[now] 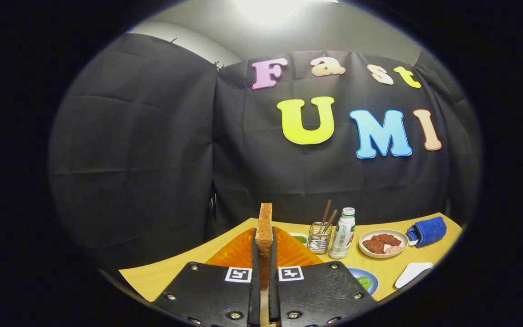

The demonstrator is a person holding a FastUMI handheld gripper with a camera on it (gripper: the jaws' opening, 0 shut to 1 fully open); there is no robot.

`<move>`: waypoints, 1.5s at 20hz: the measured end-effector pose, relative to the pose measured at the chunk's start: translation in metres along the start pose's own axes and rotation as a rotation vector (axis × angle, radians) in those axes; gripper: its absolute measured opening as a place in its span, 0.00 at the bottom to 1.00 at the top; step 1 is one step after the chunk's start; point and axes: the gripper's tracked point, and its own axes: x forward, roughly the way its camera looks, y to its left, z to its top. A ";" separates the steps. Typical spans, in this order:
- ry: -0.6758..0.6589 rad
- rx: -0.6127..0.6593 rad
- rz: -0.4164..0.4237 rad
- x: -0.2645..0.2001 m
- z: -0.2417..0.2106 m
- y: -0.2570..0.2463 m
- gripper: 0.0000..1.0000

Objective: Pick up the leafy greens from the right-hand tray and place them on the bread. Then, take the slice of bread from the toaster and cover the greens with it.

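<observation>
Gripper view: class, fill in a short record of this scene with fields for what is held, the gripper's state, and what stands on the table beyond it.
held item: slice of bread, upright, edge-on between the fingers
gripper: gripper shut on the bread, both fingers pressing its sides
under the bread: orange mat on the wooden table
beyond the fingers: wire holder with chopsticks, white bottle
further right: plate of meat, blue cloth
beside the fingers: blue plate with greens
task stage: bread lifted, not yet laid down
</observation>
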 end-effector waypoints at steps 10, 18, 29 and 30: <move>0.068 -0.003 -0.038 -0.030 -0.038 -0.061 0.07; 0.157 0.028 -0.087 -0.031 -0.088 -0.107 0.07; 0.206 0.098 -0.003 -0.018 -0.127 -0.093 0.07; 0.205 0.101 0.004 -0.019 -0.130 -0.092 0.07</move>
